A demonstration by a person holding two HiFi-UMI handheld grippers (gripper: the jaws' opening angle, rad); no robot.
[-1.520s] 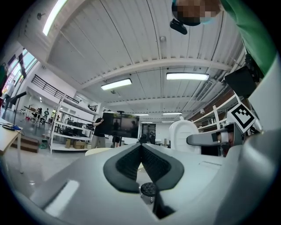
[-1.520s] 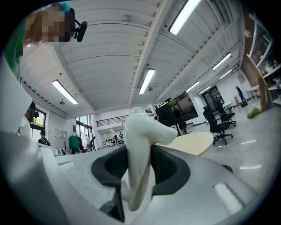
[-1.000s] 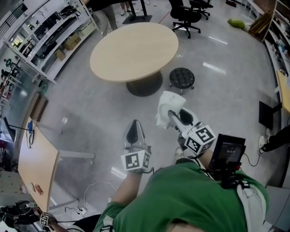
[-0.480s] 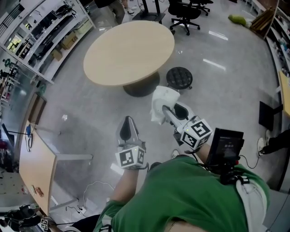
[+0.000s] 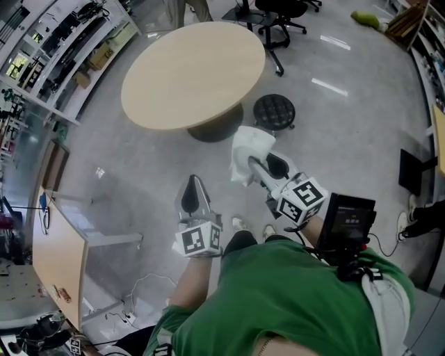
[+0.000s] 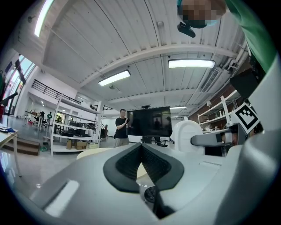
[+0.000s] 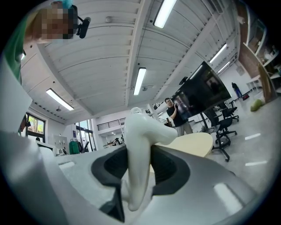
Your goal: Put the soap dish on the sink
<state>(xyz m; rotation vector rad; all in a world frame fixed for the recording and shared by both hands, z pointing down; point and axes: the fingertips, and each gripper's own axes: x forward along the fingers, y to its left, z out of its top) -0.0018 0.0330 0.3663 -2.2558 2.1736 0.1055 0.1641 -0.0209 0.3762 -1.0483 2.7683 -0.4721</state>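
My right gripper [image 7: 141, 163] pinches the soap dish [image 7: 139, 132]; my left gripper [image 6: 141, 150] is closed, empty. Only the head view shows the round table [image 5: 191, 73] and stool [image 5: 273, 111], upper centre.

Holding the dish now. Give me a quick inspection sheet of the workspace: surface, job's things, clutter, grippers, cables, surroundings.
Surface: grey polished floor; no sink in view.
Job's things: white moulded soap dish, held above the floor.
Clutter: black round stool beside the base of the round beige table.
Grippers: right gripper shut on the soap dish; left gripper shut, nothing between its jaws.
Cables: white cables loose on the floor by the wooden desk.
Surroundings: storage shelves, black office chair, a person standing by a large dark screen.
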